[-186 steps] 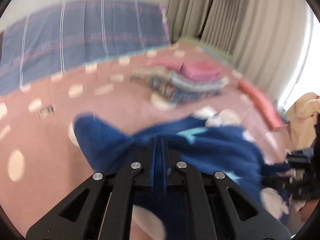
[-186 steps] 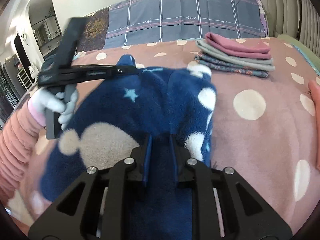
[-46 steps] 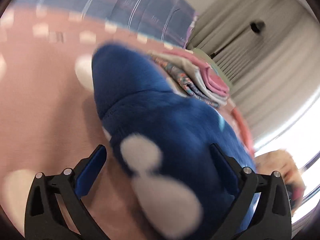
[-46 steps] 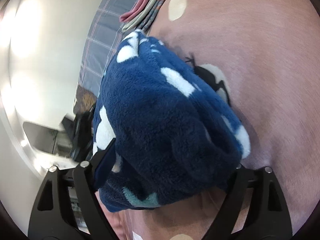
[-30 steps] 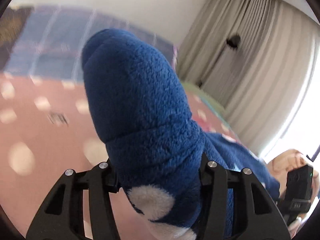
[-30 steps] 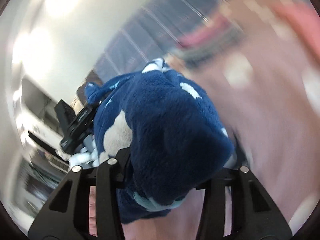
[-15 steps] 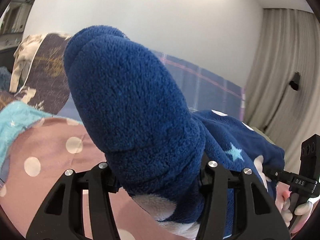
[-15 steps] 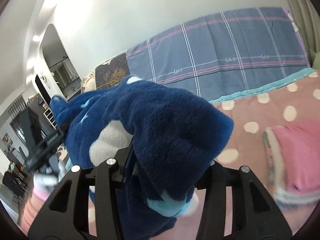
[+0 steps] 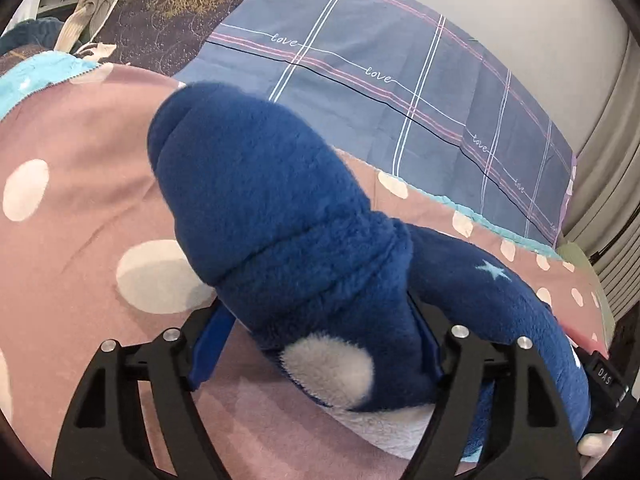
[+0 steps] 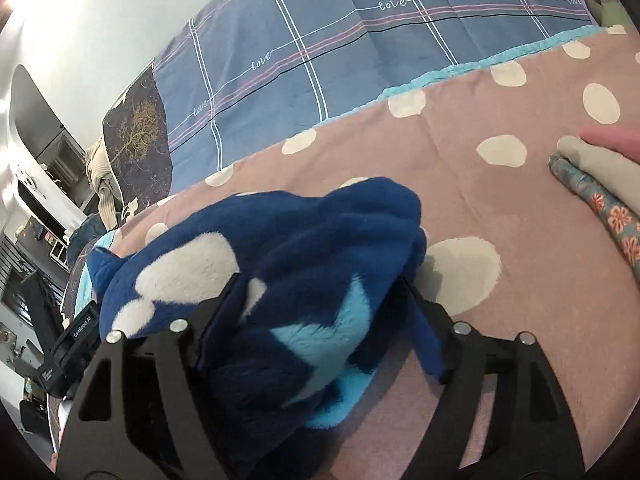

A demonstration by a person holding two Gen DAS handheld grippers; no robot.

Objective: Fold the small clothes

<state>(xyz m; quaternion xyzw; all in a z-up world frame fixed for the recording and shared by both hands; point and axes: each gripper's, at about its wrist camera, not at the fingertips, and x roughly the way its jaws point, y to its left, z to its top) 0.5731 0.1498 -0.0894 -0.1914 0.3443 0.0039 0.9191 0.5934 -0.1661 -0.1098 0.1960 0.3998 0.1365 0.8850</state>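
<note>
The blue fleece garment (image 9: 288, 248) lies bundled on the pink spotted blanket (image 9: 80, 208) — a thick folded roll of plush with white patches and pale blue stars, its bulk sitting between both of your tools. Your left gripper (image 9: 320, 340) has its jaws opening; the roll is between the blue pads, and on the left side a gap shows between pad and fleece, so the grip is off. Your right gripper (image 10: 320, 320) is opening its jaws too, with the other end of the bundle (image 10: 288, 264) between them, the right pad clear of the cloth. Beyond the blanket lies a blue checked sheet (image 9: 400, 92). At the right edge of the right view — a stack of folded clothes (image 10: 600, 184), well apart from the fleece.
</note>
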